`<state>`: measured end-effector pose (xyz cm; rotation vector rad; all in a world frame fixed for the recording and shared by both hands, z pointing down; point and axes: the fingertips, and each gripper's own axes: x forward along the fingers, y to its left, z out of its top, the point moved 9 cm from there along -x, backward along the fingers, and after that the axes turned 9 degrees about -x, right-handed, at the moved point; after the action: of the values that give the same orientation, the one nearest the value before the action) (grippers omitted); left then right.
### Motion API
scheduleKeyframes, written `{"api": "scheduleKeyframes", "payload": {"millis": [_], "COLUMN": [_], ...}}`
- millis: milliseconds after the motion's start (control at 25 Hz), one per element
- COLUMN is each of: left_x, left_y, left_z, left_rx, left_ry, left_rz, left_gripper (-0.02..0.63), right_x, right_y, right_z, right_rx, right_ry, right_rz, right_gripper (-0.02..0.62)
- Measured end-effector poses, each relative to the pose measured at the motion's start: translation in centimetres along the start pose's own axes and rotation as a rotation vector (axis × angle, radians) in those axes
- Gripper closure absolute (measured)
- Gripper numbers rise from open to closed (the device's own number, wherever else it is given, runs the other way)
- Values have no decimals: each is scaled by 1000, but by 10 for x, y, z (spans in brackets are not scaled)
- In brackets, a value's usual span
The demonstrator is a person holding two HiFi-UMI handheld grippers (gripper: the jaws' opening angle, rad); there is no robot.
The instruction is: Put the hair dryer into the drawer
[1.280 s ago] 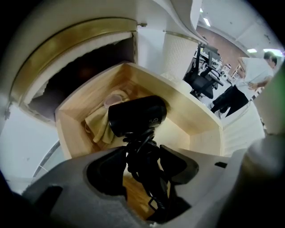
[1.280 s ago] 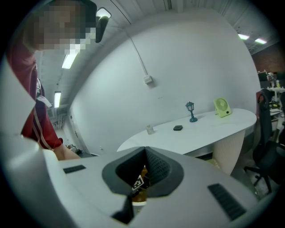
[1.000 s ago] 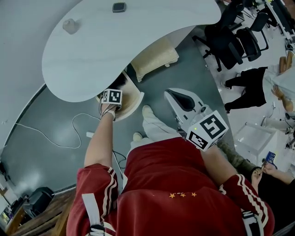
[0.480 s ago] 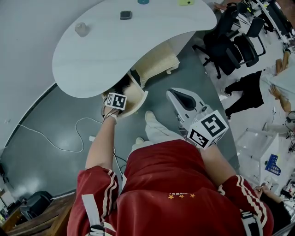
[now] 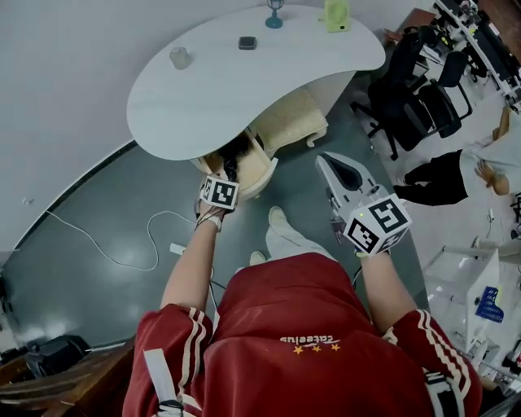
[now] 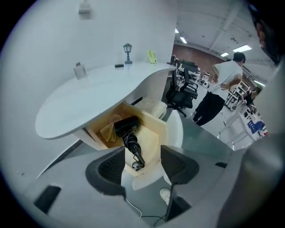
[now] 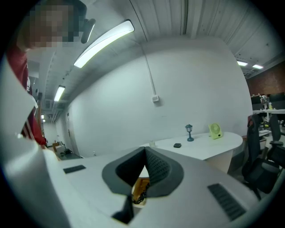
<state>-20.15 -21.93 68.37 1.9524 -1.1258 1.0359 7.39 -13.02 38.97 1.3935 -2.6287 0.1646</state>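
Note:
The black hair dryer [image 6: 127, 127] lies inside the open cream drawer [image 6: 156, 138] under the white curved desk [image 6: 102, 89], its cord coiled round the handle. My left gripper [image 6: 142, 162] hovers in front of the drawer, open, with nothing between its fingers. In the head view the left gripper [image 5: 224, 177] sits just short of the drawer [image 5: 259, 169], where the dryer [image 5: 230, 156] shows as a dark shape. My right gripper [image 5: 324, 161] hangs to the right over the floor, shut and empty; in its own view the right gripper [image 7: 144, 153] has its pads meeting.
On the desk [image 5: 244, 89] stand a cup [image 5: 180, 57], a small dark object [image 5: 247, 42], a little lamp [image 5: 275, 12] and a green fan [image 5: 336, 15]. A second cream unit [image 5: 293, 118] sits beside the drawer. Office chairs [image 5: 415, 89] and a person [image 5: 456, 171] are at the right. A white cable [image 5: 122, 252] lies on the floor.
The head view has swung so that more of the desk shows. My left gripper now sits a little back from the drawer instead of over its edge. The right gripper has hardly moved.

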Motion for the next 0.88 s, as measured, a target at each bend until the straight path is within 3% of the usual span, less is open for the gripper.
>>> {"api": "scheduleKeyframes", "payload": {"millis": [440,680,880], "left_x": [-137,-219,-279], "left_y": [-36,-50,-64], "left_z": [-16,2,13], "left_rx": [16,-11,18], "left_ry": [-199,-397,-560], "left_rz": [-84,-123,-123], "left_gripper": [353,353,351], "right_x": [-49,-79,-93], "right_y": [50,66,64], "right_z": [39,54,71], "right_rx": [-8,-8,-45], "right_ry": [-83,-96,-143], "right_rz": [-48,-79,-84], "right_gripper": [589,589,589]}}
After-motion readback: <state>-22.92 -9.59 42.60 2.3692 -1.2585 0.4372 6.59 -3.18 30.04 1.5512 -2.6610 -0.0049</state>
